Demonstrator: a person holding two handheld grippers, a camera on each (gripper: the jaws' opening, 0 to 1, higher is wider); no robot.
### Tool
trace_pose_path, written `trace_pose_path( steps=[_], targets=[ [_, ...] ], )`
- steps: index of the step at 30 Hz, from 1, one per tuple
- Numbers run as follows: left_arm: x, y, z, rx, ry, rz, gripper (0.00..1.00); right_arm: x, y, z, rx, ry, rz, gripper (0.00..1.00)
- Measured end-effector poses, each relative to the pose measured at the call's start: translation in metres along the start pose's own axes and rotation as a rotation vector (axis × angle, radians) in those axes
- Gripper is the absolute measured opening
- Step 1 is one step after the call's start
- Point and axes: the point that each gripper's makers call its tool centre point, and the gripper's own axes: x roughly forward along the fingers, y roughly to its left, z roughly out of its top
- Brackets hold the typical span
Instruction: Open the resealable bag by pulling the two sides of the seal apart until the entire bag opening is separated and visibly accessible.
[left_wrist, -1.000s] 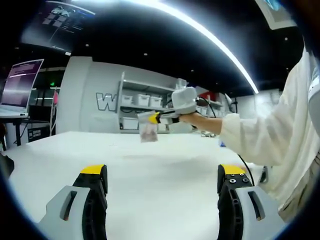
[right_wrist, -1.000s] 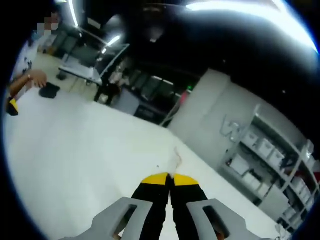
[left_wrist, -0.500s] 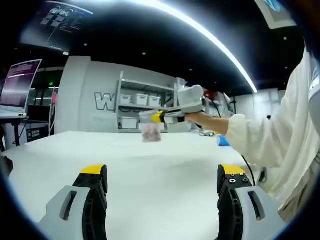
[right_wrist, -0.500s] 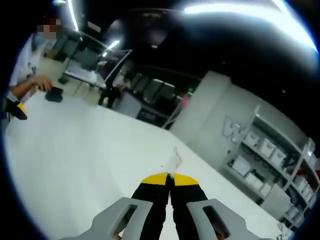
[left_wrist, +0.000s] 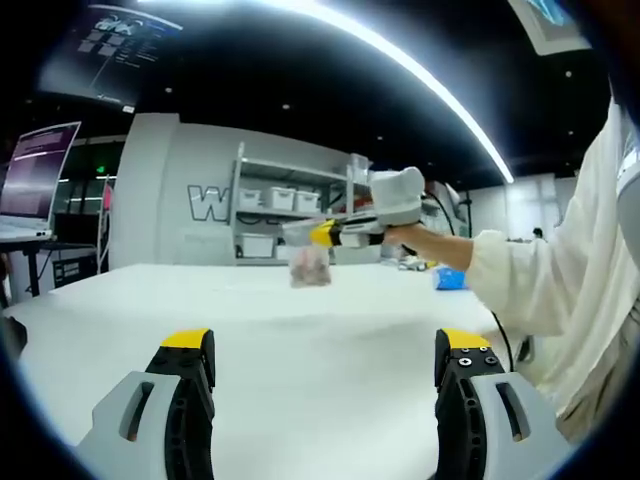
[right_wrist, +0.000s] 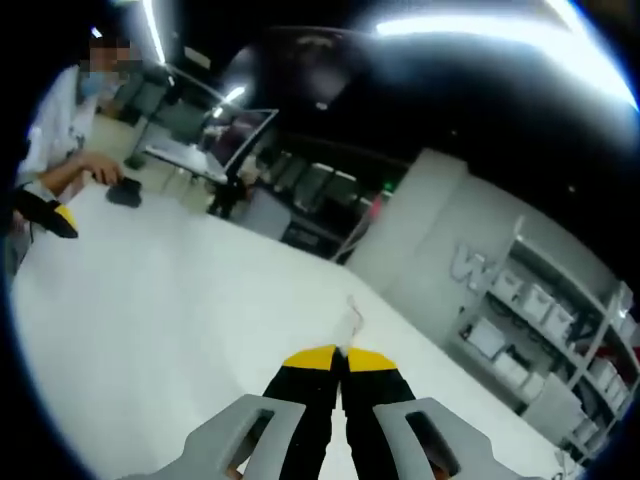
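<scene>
The resealable bag (left_wrist: 309, 266) is a small, clear pouch with something pale pinkish inside, too small and blurred to name. It hangs in the air above the white tabletop (left_wrist: 320, 340), its long axis running up and down, top edge uppermost and the body drooping toward the tabletop. The right gripper (left_wrist: 318, 233) pinches that top edge, its yellow-tipped fingers pressed together on it; a hand (left_wrist: 403, 233) in a white sleeve (left_wrist: 540, 285) holds the gripper level, pointing across the view toward the shelving (left_wrist: 290, 215) behind the tabletop.

In the right gripper view the same right gripper (right_wrist: 341, 358) has its fingers (right_wrist: 312, 358) clamped tight, and only a thin clear sliver of the resealable bag (right_wrist: 353, 322) pokes out beyond the tips, pointing away over the tabletop (right_wrist: 150, 320).

The left gripper (left_wrist: 326, 345) sits low over the tabletop, well short of the bag, its fingers (left_wrist: 188, 342) spread wide with nothing between them.
</scene>
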Motion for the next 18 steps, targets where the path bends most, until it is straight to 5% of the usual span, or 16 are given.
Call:
trace_pose_path(
  steps=[18],
  targets=[
    [0.006,-0.003,-0.004,0.004,0.019,-0.008,0.9,-0.027,0.012,-0.007,0.016,-0.017,0.02,0.0]
  ],
)
